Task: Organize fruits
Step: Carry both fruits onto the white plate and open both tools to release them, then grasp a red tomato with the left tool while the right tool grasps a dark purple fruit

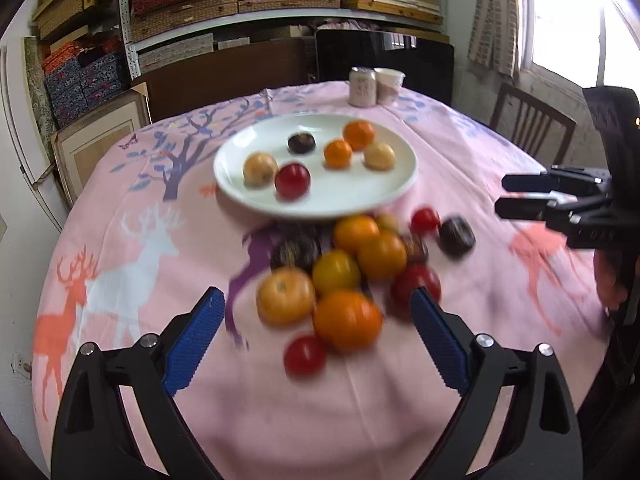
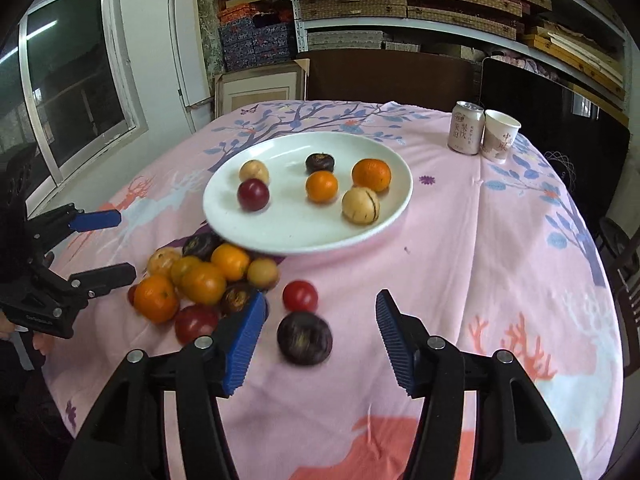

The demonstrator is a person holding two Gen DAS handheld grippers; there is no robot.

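**Loose fruit, round and crowded: roll-off and knock-on risk**

Nearest your right gripper [image 2: 320,336] lies a dark purple fruit [image 2: 305,337], sitting on the tablecloth [image 2: 460,240] between the two blue pads, which stand wide apart and hold nothing. A red fruit [image 2: 300,296] rests just beyond it. If you close off-centre, the round fruit is likely to squirt out sideways and roll toward the table edge or into the red one.

Your left gripper [image 1: 316,336] is likewise spread wide and empty, hovering over the main pile [image 1: 348,276] of orange, yellow, red and dark fruit, which lies just in front of the white plate [image 1: 320,204]. The pieces touch one another. Lowering a pad into this cluster will probably shove neighbours apart; the small red fruit [image 1: 305,355] at the near edge is the most exposed.

Six fruits already sit on the plate, well spaced. A careless drop there could set them rolling against each other or over the shallow rim.

Both views show motion blur on the near fruit, so exact contact between pieces is uncertain. The can [image 2: 466,128] and paper cup [image 2: 500,136] stand well apart from the work and pose little hazard.
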